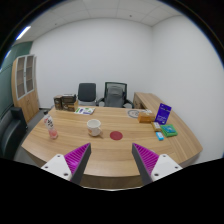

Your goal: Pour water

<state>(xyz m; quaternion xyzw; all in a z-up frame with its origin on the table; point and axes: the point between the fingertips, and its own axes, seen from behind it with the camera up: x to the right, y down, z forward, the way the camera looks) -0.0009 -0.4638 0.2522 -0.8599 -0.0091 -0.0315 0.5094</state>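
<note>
A white cup (pixel 94 127) stands near the middle of the long wooden table (pixel 110 150), well beyond my fingers. A small bottle with a pink label (pixel 52 127) stands at the table's left side. My gripper (pixel 112 160) hovers over the table's near edge, open and empty, its magenta pads (pixel 77 157) spread wide apart. Nothing is between the fingers.
A round red coaster (pixel 117 133) lies right of the cup. A red bowl (pixel 133 113), a purple box (pixel 163 113), a teal item (pixel 169 130) and a small green thing (pixel 158 133) sit at the right. Dark boxes (pixel 66 102) and office chairs (pixel 114 94) are at the far end.
</note>
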